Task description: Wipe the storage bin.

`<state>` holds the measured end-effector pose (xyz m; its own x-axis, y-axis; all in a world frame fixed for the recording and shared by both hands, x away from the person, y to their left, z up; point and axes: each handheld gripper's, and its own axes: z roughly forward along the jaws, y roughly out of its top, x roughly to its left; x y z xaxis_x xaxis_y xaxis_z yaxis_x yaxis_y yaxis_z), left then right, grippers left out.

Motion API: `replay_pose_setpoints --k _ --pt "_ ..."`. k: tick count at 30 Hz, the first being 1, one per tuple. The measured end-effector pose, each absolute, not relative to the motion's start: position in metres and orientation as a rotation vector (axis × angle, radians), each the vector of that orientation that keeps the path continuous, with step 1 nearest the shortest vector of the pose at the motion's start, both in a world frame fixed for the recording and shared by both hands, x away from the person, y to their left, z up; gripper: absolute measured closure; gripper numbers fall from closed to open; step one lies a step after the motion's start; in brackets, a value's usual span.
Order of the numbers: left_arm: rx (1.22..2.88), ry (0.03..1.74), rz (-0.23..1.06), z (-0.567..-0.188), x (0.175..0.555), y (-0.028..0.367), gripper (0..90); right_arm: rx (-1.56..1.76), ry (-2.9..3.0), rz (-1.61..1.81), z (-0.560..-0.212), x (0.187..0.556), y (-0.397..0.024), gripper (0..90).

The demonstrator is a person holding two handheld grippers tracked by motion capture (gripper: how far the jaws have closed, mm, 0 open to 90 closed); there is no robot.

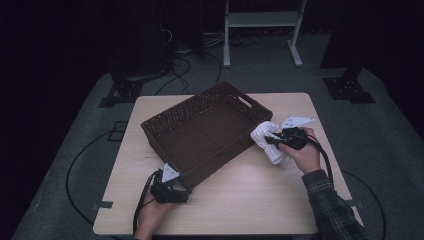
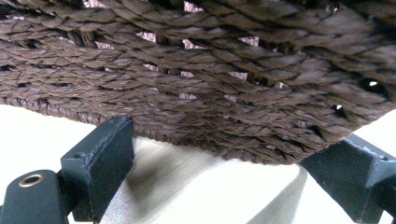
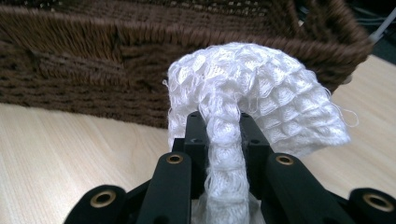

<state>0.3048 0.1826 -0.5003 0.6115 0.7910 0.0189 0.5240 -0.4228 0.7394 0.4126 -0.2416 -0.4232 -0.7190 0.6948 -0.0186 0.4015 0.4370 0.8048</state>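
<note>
Left hand-held gripper (image 1: 187, 192): near-left on the tabletop (image 1: 250, 205), jaws spread wide at the basket's (image 1: 200, 132) near corner, pads either side of the weave but apart from it in the left gripper view, so nothing gripped. Basket (image 2: 196, 84) therefore unbraced; a push from the right could slide or turn it on the smooth wood. Corner seemingly raised slightly off the tabletop (image 2: 205, 191), though hard to tell; if so, could rock.

Cloth (image 1: 267, 142): white waffle weave, at the basket's right wall, draped partly over the rim, rest hanging outside above the tabletop.

Right hand-held gripper (image 1: 270, 140): jaws nearly closed, pinching a narrow bunched fold of cloth (image 3: 252, 93). Thin hold, bulk of the fabric loose; could slip free on a quick lift. Loose loops and threads at the edge, likely to snag on the rough wicker rim and drag the basket (image 3: 84, 60) along. Hanging tail may stay outside if released too near the wall.
</note>
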Motion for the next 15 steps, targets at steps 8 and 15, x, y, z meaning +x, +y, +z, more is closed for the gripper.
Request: replay_pose_setpoints --k 8,15 --pt "2.122 1.031 0.479 -0.5 0.305 0.183 10.1 0.942 2.397 1.129 -0.438 0.417 -0.236 77.0" --pt "2.122 1.031 0.479 -0.5 0.305 0.183 10.1 0.961 2.438 1.083 -0.449 0.421 -0.233 77.0"
